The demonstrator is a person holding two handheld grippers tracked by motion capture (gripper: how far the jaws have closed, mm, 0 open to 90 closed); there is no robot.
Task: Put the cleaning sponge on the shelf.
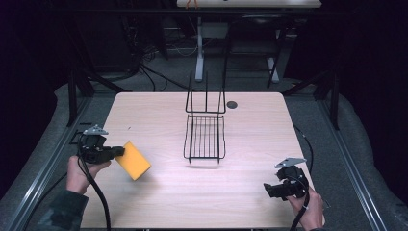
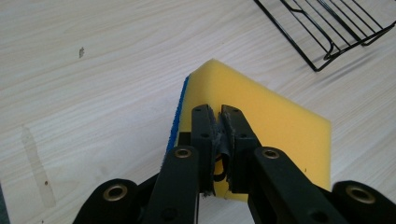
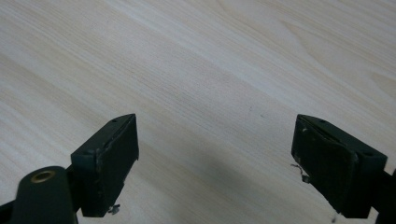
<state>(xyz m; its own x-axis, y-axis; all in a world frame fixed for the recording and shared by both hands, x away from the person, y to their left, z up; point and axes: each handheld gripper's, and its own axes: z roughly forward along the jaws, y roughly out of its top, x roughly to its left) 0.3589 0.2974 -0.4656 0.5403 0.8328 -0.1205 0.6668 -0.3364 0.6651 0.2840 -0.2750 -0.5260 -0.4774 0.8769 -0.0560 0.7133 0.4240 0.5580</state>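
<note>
A yellow sponge [image 1: 134, 160] with a blue scouring face hangs tilted just above the table at the left, casting a shadow below. My left gripper [image 1: 117, 152] is shut on its near edge. In the left gripper view the two jaws pinch the sponge [image 2: 275, 119] thin between them, and the blue layer [image 2: 180, 112] runs down its left side. My right gripper [image 1: 267, 188] rests low at the table's front right, its jaws spread wide. In the right gripper view only bare wood lies between the right gripper [image 3: 215, 158] pads.
A black wire rack [image 1: 205, 131] stands in the middle of the wooden table [image 1: 159, 108], its corner [image 2: 327, 32] showing at the top right of the left gripper view. A small dark round hole [image 1: 232, 104] sits behind the rack.
</note>
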